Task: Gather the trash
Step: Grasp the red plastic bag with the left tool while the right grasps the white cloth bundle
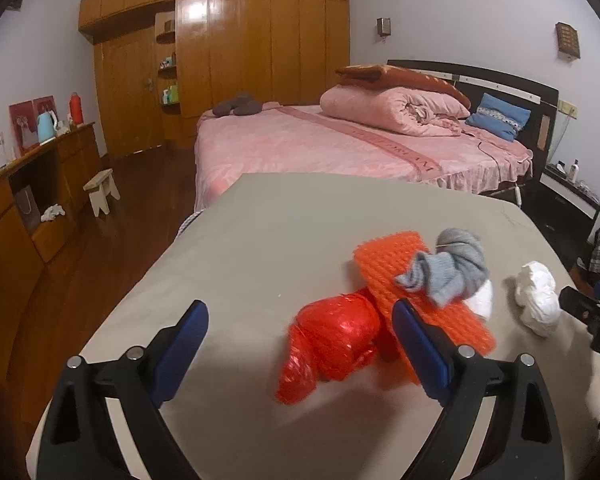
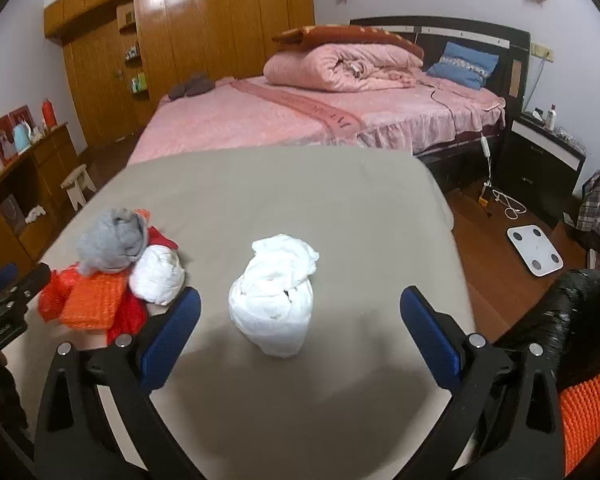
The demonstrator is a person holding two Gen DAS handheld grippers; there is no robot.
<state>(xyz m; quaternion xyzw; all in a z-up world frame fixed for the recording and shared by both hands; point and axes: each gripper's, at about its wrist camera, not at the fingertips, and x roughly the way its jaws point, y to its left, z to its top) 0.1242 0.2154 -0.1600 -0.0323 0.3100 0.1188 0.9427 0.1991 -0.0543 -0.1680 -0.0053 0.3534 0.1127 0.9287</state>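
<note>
1. Left hand-held gripper: hanging wide open over the surface, gripping nothing; the red plastic bag is lying between its fingers, nearer the right one.
2. Orange foam net: lying at 1 o'clock of the red bag, touching it, its near end passing behind the right finger.
3. Grey sock: sitting balled on the net's far end.
4. Small white wad: resting against the sock at its 4 o'clock.
5. Right hand-held gripper: hanging wide open, empty; the crumpled white tissue is standing between its fingers, touching neither.
6. Bed: standing beyond the surface at 12 o'clock.
</note>
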